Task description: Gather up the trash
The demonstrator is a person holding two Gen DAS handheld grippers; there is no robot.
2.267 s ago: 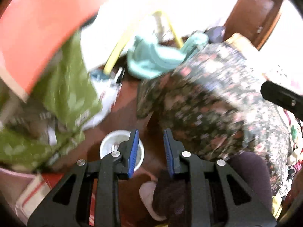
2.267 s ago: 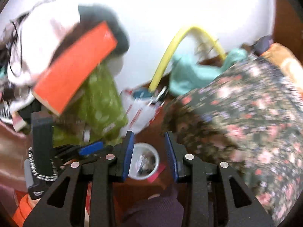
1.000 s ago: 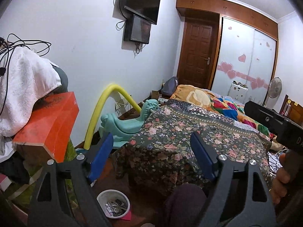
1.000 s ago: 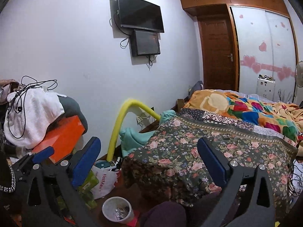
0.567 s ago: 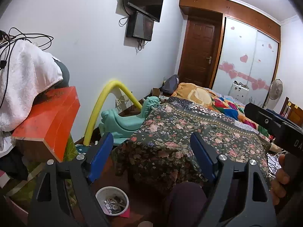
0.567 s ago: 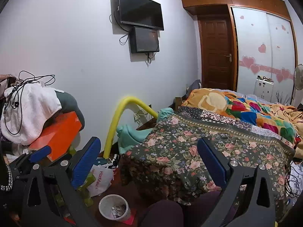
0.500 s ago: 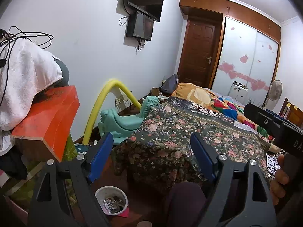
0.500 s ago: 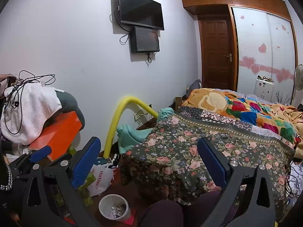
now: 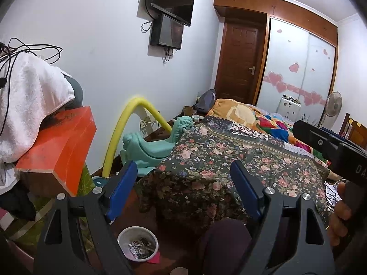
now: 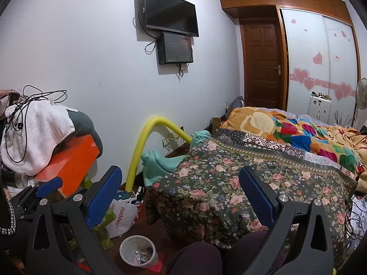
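A small white trash bin (image 9: 137,243) with scraps inside stands on the brown floor below me; it also shows in the right wrist view (image 10: 138,251). My left gripper (image 9: 183,183) is wide open and empty, held well above the bin and facing the bed. My right gripper (image 10: 180,190) is also wide open and empty, at similar height. The right gripper's black body (image 9: 332,149) and the hand holding it show at the right edge of the left wrist view. A red paper scrap (image 10: 158,263) lies beside the bin.
A bed with a floral cover (image 10: 229,183) fills the right. An orange box (image 9: 59,146) under a white towel (image 9: 25,100), a teal ride-on toy (image 9: 151,146), a yellow foam tube (image 10: 146,142) and a white HotMax bag (image 10: 121,213) crowd the left wall. My knee (image 10: 195,259) is below.
Both grippers rose from pointing down at the bin, jaws narrow, to facing the room with jaws wide open. Over the last second the view barely shifts.
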